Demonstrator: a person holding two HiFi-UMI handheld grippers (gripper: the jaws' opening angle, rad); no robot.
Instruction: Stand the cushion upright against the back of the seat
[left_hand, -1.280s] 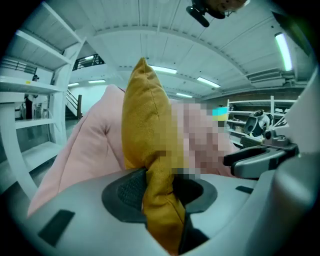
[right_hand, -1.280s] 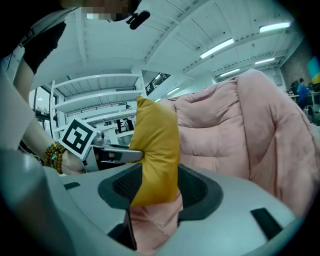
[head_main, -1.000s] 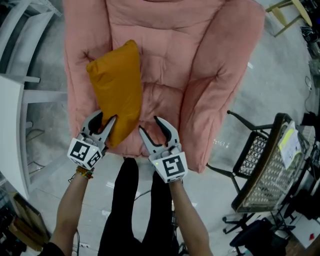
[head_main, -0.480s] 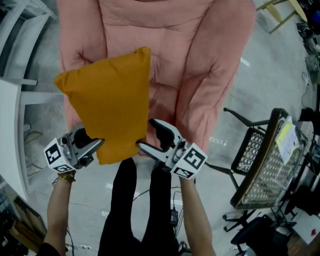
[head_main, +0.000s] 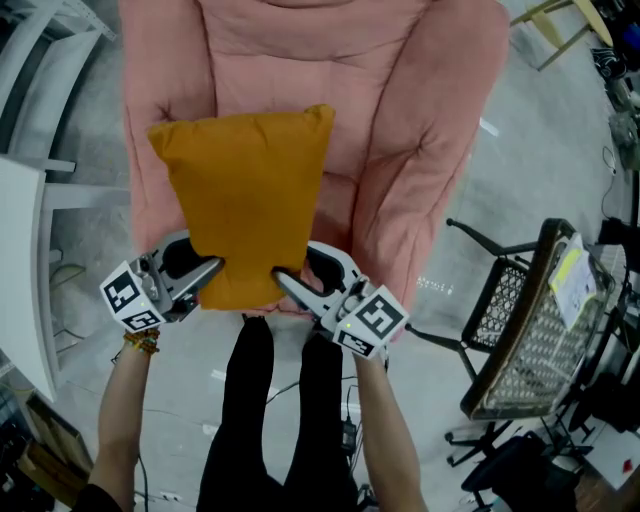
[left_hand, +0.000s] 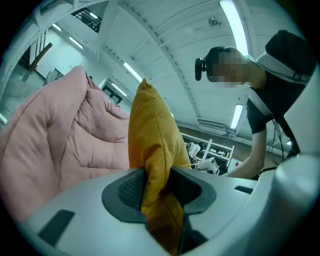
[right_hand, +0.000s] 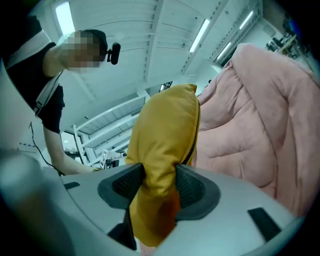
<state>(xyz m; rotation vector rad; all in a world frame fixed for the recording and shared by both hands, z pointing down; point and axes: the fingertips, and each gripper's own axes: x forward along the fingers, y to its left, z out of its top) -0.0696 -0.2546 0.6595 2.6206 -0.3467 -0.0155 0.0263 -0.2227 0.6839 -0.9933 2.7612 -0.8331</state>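
From the head view, a plump mustard-yellow fabric cushion stands on edge over the seat of a pink padded armchair. Its broad face is turned up toward the camera. The left tool and right tool hold its lower corners.

In the left gripper view, the dark ribbed pads are clamped on a seamed corner, with fabric bunched between them.

In the right gripper view, the jaws have just been closing. They pinch the other corner beside a dark zip line.
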